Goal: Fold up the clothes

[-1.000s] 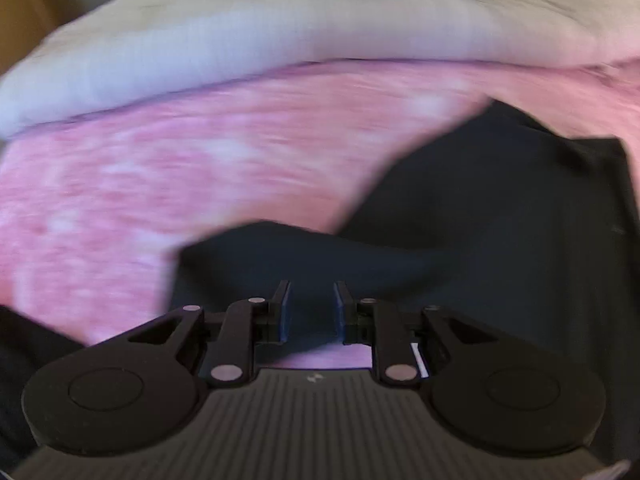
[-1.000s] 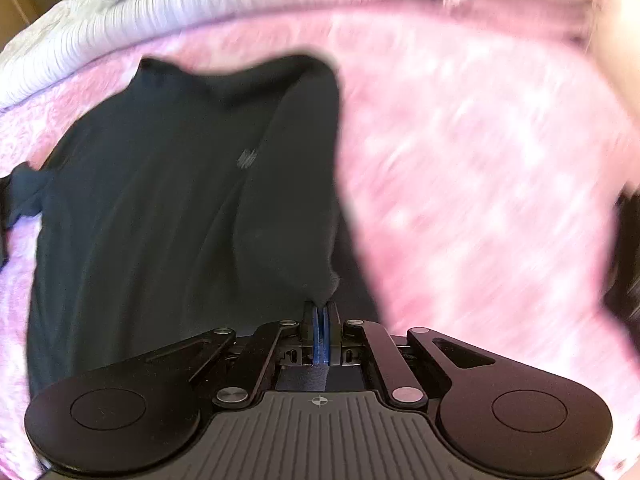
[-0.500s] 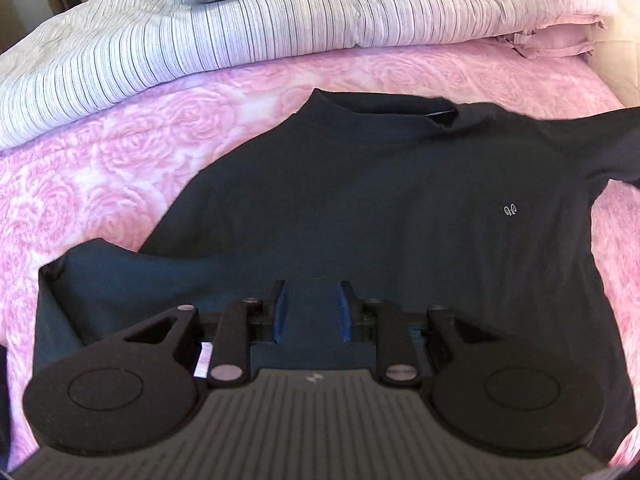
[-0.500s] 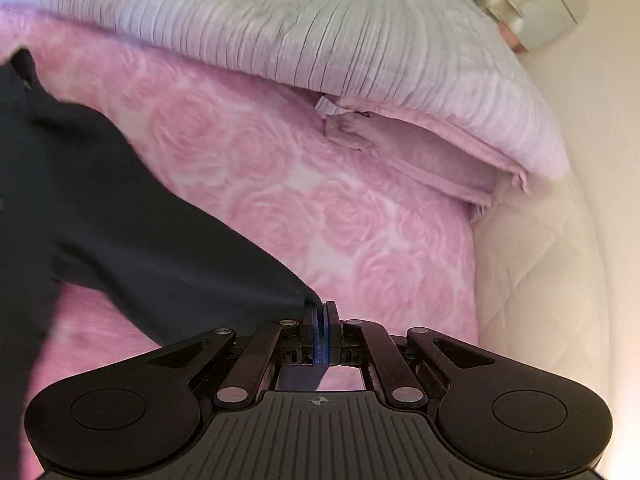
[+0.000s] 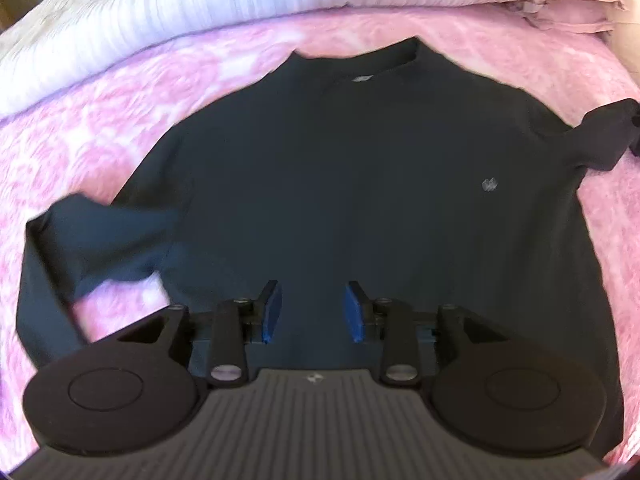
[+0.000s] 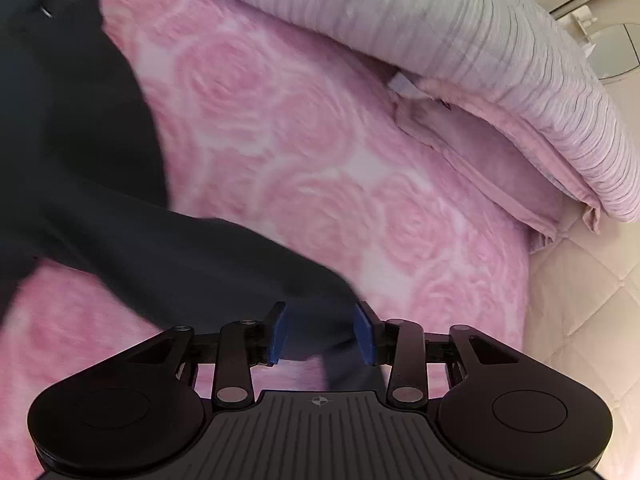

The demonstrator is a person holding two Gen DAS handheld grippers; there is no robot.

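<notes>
Left wrist view is showing me the shirt [image 5: 340, 184] lying face up on the pink blanket [image 5: 100, 120], collar at 12 o'clock, with my left gripper [image 5: 312, 306] hanging wide open over the hem, gripping nothing. My right gripper [image 6: 322, 334] is gaping around the sleeve [image 6: 200, 264] end without pinching it, so I am judging the sleeve wants laying flat before folding inward. I am reading no words: only a small pale logo [image 5: 489, 185] at 3 o'clock and a blurred neck tag [image 5: 362, 78].

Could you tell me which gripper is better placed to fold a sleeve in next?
Probably right: the right gripper is open with the shirt's sleeve between its jaws; the left gripper is open over the body.
</notes>
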